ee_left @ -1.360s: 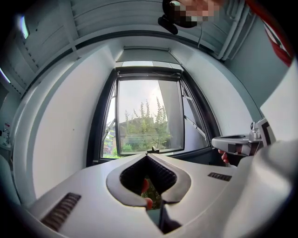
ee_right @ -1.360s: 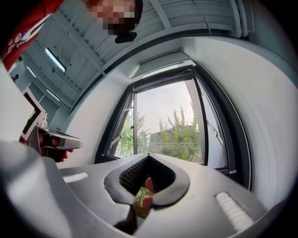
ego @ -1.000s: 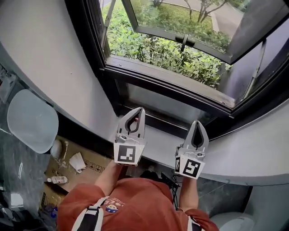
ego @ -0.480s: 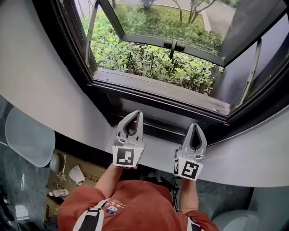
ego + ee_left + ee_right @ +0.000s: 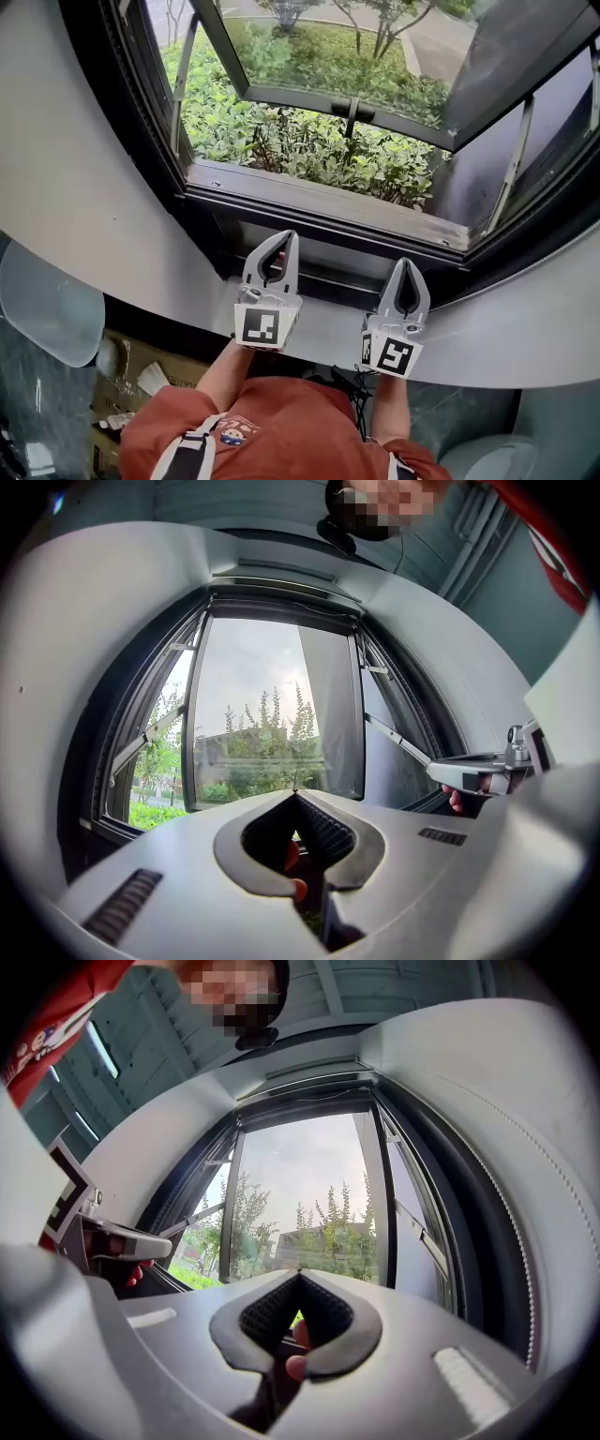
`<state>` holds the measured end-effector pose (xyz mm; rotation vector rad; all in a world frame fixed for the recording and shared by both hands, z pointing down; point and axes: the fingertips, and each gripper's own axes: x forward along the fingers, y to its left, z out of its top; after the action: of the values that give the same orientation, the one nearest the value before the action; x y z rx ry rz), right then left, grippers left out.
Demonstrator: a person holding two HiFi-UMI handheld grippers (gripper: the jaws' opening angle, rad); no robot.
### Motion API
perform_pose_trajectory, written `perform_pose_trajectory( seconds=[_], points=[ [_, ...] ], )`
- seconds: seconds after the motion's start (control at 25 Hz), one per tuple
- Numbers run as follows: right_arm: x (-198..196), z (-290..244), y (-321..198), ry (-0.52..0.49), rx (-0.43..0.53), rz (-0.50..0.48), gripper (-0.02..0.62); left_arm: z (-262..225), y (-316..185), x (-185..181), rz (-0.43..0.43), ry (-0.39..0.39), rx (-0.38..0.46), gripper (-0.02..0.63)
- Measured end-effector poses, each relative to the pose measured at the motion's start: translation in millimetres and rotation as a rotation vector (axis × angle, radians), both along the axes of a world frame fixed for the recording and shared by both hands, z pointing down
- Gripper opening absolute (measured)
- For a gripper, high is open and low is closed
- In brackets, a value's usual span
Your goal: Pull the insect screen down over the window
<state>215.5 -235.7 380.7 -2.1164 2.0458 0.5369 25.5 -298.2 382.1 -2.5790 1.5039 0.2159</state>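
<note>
Since a second ago the head view has tipped up, so more of the open window (image 5: pixel 319 204) shows, and both grippers have crept toward it. The left gripper (image 5: pixel 280 236) and right gripper (image 5: pixel 405 263) sit side by side above the sill (image 5: pixel 328 323), tips near the dark lower frame. Both are clamped tight on nothing and angled slightly upward. The insect screen is not down — shrubs (image 5: pixel 281 141) show straight through the opening.

The left gripper (image 5: pixel 284 236) and right gripper (image 5: pixel 406 263) are showing pale grey, and each marker cube (image 5: pixel 264 326) is carrying 1 black-and-white square pattern. The window frame (image 5: pixel 319 202) is showing black against a light grey wall (image 5: pixel 75 187). The far shrubs (image 5: pixel 309 141) are glowing green. The near shirt (image 5: pixel 291 422) is showing rust red. At near left, what is probably a cardboard box (image 5: pixel 183 361) is looking brown.
</note>
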Motion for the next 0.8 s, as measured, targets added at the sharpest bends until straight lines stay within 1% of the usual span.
perform_pose_trajectory(
  seconds=[0.12, 0.28, 0.44, 0.64, 0.8],
  points=[
    [0, -15, -4, 0.008, 0.041, 0.008, 0.009, -10, -4, -3, 0.003, 0.003, 0.018, 0.006],
    [-2, -43, -9, 0.040, 0.109, 0.005, 0.009, -32, -11, -5, 0.005, 0.011, 0.070, 0.006],
    [-3, -77, -11, 0.095, 0.187, 0.005, 0.009, -64, -19, -9, 0.001, 0.024, 0.141, 0.006],
    [4, -129, -11, 0.139, 0.290, 0.014, 0.009, -111, -29, -18, -0.015, 0.036, 0.248, 0.006],
    [5, -179, -11, 0.229, 0.380, 0.034, 0.010, -150, -36, -25, -0.032, 0.037, 0.331, 0.006]
  ],
)
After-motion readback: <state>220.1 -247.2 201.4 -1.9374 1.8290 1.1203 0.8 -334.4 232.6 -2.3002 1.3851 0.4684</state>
